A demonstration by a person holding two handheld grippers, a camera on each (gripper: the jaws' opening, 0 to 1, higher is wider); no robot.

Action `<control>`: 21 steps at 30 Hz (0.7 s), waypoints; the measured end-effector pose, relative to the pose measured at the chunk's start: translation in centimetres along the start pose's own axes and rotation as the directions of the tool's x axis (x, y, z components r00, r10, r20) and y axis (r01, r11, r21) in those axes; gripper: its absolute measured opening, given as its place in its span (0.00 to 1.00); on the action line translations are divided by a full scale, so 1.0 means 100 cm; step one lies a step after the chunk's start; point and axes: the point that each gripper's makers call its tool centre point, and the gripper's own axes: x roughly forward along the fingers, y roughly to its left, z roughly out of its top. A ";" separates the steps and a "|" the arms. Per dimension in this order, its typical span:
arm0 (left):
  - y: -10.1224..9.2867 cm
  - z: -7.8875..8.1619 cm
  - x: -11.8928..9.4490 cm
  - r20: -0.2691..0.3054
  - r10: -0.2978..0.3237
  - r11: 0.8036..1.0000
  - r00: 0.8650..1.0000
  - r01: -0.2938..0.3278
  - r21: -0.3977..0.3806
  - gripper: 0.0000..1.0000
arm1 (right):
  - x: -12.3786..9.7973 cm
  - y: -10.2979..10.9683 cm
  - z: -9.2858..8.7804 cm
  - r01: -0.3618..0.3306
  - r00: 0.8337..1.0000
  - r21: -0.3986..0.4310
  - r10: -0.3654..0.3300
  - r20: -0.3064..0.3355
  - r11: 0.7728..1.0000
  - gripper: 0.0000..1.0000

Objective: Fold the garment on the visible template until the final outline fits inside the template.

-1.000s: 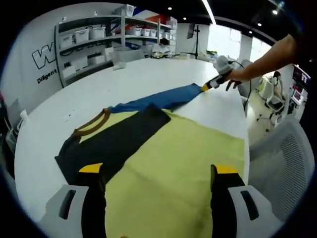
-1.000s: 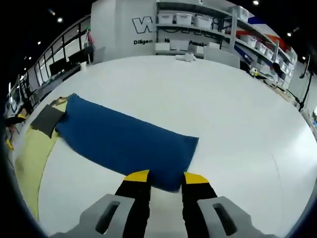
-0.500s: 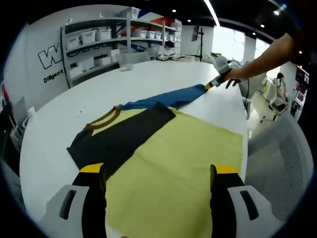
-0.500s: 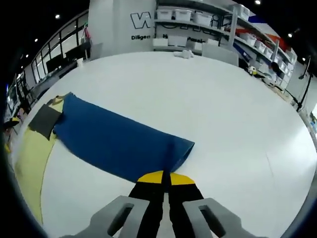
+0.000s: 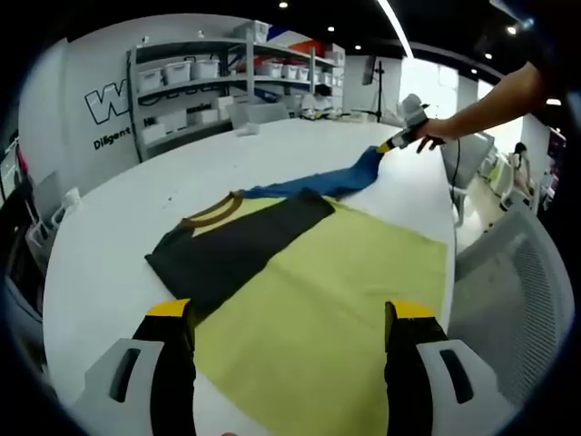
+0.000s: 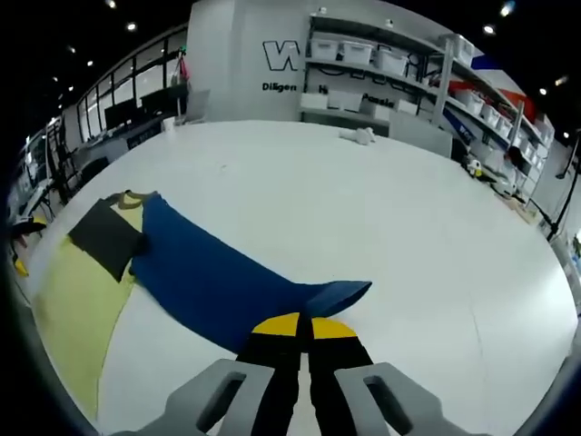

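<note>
Trouble ahead – our right gripper (image 6: 299, 320) clamps the blue sleeve (image 6: 231, 289), left gripper (image 5: 289, 313) open – a hard pull drags the shirt (image 5: 227, 250) off the yellow template (image 5: 336, 300)

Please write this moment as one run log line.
right gripper: shut on blue sleeve, lifting | left gripper: open, over yellow template

I saw the garment (image 5: 238, 247) lying partly on the yellow template (image 5: 336, 309), its black body flat with a brown-trimmed collar toward the far side. Its blue part (image 6: 227, 286) stretched off the template across the white counter (image 6: 363, 218), flat near the black section. The blue end was pinched in my right hand-held gripper (image 6: 298, 325) and raised slightly off the counter.
</note>
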 end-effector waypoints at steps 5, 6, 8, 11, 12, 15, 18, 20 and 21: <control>0.009 -0.003 -0.012 0.034 0.023 1.000 0.999 -0.023 -0.019 0.83 | -0.011 0.016 0.024 -0.018 0.999 -0.038 0.019 0.030 0.999 0.00; 0.010 -0.003 -0.015 0.044 0.028 0.999 0.999 -0.027 -0.032 0.83 | -0.013 0.019 0.028 -0.021 0.999 -0.042 0.022 0.034 0.999 0.00; 0.014 -0.006 -0.021 0.052 0.038 0.998 0.998 -0.035 -0.054 0.83 | -0.015 0.025 0.038 -0.032 0.998 -0.055 0.035 0.048 0.998 0.00; 0.017 -0.011 -0.028 0.055 0.048 0.998 0.997 -0.045 -0.053 0.83 | -0.016 0.036 0.051 -0.052 0.996 -0.075 0.057 0.064 0.996 0.00; 0.019 -0.013 -0.031 0.057 0.052 0.996 0.997 -0.048 -0.069 0.83 | -0.016 0.039 0.054 -0.054 0.996 -0.079 0.060 0.069 0.995 0.00; 0.021 -0.015 -0.035 0.058 0.058 0.996 0.997 -0.054 -0.064 0.83 | -0.016 0.053 0.063 -0.068 0.994 -0.083 0.075 0.085 0.994 0.00; 0.022 -0.014 -0.041 0.064 0.058 0.997 0.996 -0.055 -0.048 0.84 | -0.011 0.064 0.072 -0.084 0.991 -0.098 0.093 0.097 0.992 0.00; 0.020 -0.013 -0.044 0.070 0.052 0.998 0.996 -0.050 -0.040 0.84 | -0.011 0.073 0.078 -0.097 0.988 -0.099 0.108 0.109 0.990 0.00; 0.020 -0.012 -0.045 0.072 0.051 0.998 0.996 -0.048 -0.034 0.85 | -0.013 0.078 0.081 -0.105 0.986 -0.101 0.117 0.115 0.989 0.00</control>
